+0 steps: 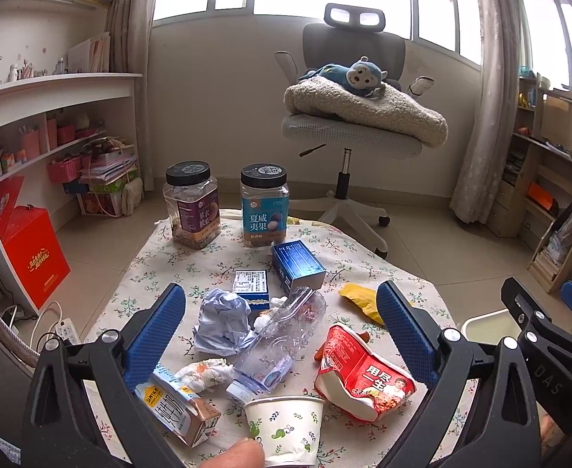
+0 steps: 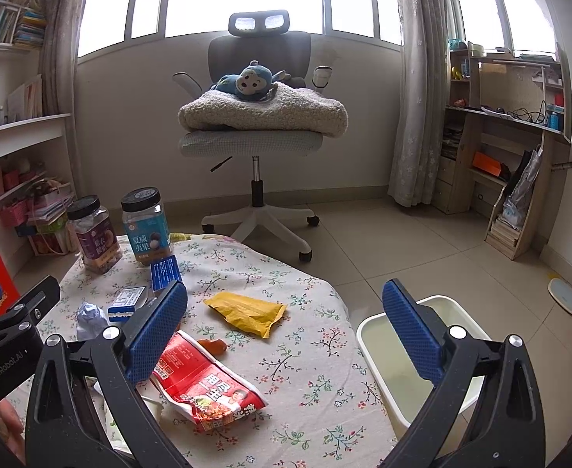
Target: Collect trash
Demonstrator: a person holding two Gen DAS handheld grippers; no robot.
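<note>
Crumpled paper (image 1: pixel 223 321), a clear plastic bottle (image 1: pixel 282 331), a milk carton (image 1: pixel 178 409), a paper cup (image 1: pixel 284 429) and a red noodle wrapper (image 1: pixel 364 374) lie on the floral tablecloth (image 1: pixel 161 261). Left gripper (image 1: pixel 282 335) hovers above, jaws wide apart, holding nothing. Right gripper (image 2: pixel 286 335): likewise spread and empty, beside the white bin (image 2: pixel 383 355).
</note>
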